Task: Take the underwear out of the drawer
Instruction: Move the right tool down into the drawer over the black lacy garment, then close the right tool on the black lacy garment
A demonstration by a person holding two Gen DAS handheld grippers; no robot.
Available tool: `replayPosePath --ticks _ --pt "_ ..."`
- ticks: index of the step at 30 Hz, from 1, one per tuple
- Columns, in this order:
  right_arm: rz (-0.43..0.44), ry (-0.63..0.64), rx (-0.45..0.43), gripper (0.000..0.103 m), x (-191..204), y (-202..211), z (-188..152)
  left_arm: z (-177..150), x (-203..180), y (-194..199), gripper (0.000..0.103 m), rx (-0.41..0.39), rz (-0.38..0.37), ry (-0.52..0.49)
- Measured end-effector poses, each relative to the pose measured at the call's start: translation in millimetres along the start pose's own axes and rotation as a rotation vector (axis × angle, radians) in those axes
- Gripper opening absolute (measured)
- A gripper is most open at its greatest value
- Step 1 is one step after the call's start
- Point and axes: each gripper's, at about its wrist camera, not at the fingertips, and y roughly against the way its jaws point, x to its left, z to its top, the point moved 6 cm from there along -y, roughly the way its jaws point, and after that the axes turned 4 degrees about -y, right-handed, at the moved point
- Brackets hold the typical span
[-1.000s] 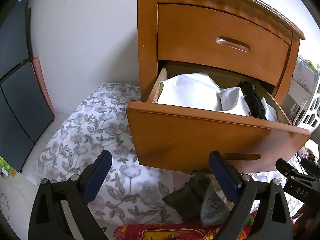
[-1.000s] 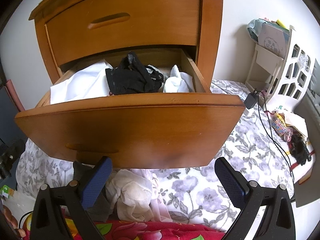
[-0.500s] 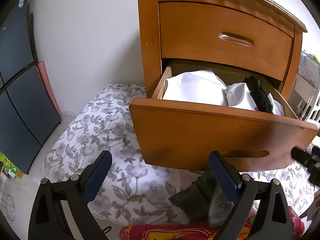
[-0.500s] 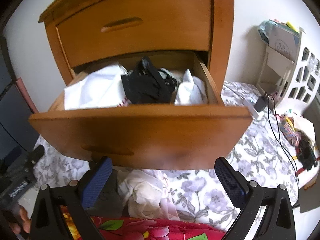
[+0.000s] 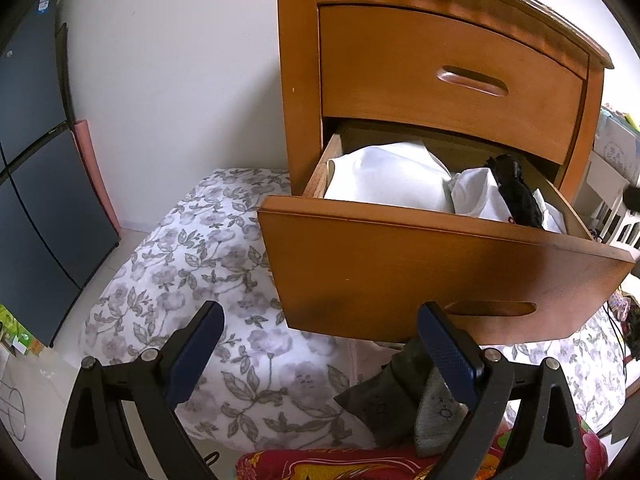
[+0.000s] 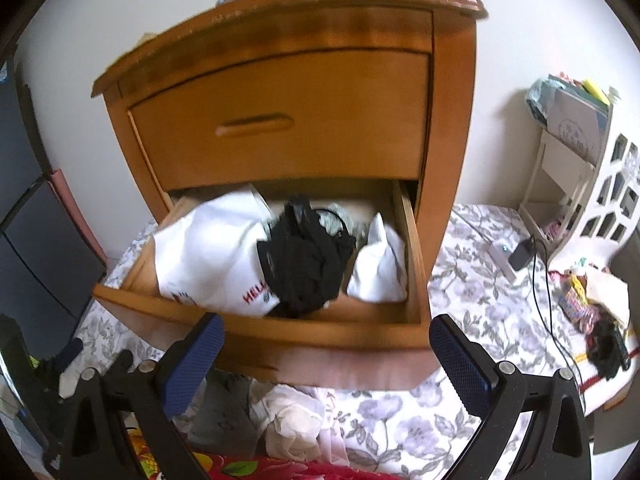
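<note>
I'm hovering the right gripper, spread and empty, nearer than the equally spread left gripper, with the black underwear straight ahead, mid open drawer, long axis running front-to-back.

Drawer back hidden; right view blurry.

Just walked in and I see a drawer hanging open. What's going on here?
A person holds a pair of tongs in each hand in front of a wooden nightstand. Its lower drawer is pulled out, with white clothes and a black underwear bundle inside. The right tongs hang open above the drawer's front edge, facing the black bundle. The left tongs are open too, lower down in front of the drawer. Nothing is gripped yet.
</note>
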Motion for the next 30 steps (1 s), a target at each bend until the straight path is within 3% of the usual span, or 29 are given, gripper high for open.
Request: replayPosePath --ticks 13,19,24,30 --pt "0.045 0.088 0.004 0.103 32.0 -3.9 60.6 -0.8 3.2 -1.5 0.097 0.002 -0.029 0.025" --pt "0.034 0.106 0.074 0.103 39.0 -29.5 79.3 -1.0 4.2 -3.2 0.097 0.007 -0.044 0.035" --pt "0.022 0.093 0.179 0.103 42.4 -65.8 77.0 -1.2 4.9 -4.0 0.097 0.01 -0.055 0.041" --pt "-0.005 0.057 0.243 0.101 38.5 -97.6 74.1 -1.8 5.8 -5.3 0.097 0.013 -0.065 0.049"
